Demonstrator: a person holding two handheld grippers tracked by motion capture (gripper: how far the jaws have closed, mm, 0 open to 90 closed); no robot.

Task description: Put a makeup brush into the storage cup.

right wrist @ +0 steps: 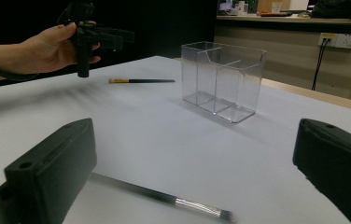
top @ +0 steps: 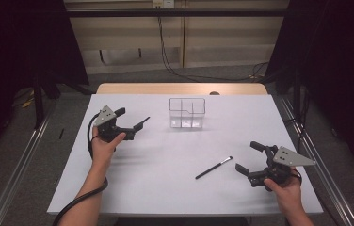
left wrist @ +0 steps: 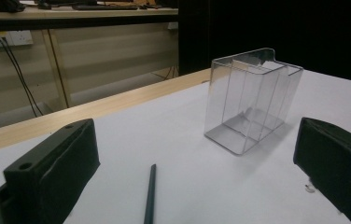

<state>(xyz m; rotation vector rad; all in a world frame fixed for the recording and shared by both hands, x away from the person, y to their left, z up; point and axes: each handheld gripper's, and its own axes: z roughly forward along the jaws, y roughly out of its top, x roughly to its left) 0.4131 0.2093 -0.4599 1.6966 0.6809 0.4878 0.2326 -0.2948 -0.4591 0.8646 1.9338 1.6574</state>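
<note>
A clear plastic container (top: 187,113) with dividers stands upright at the table's far middle; it also appears in the left gripper view (left wrist: 250,100) and the right gripper view (right wrist: 222,79). A black-handled brush (top: 213,167) with a silver ferrule lies left of my right gripper (top: 249,157), and low between its jaws in its own view (right wrist: 164,196). A second dark brush (top: 143,122) lies just in front of my left gripper (top: 129,119), its handle (left wrist: 149,196) between those jaws. In the right gripper view this brush (right wrist: 141,80) lies beside the left gripper (right wrist: 96,37). Both grippers are open and empty.
The white table top (top: 165,160) ends in a wooden strip (top: 180,88) at the far edge. Cables (top: 175,66) hang on the wall behind. Metal rails (top: 20,165) run along the floor on both sides of the table.
</note>
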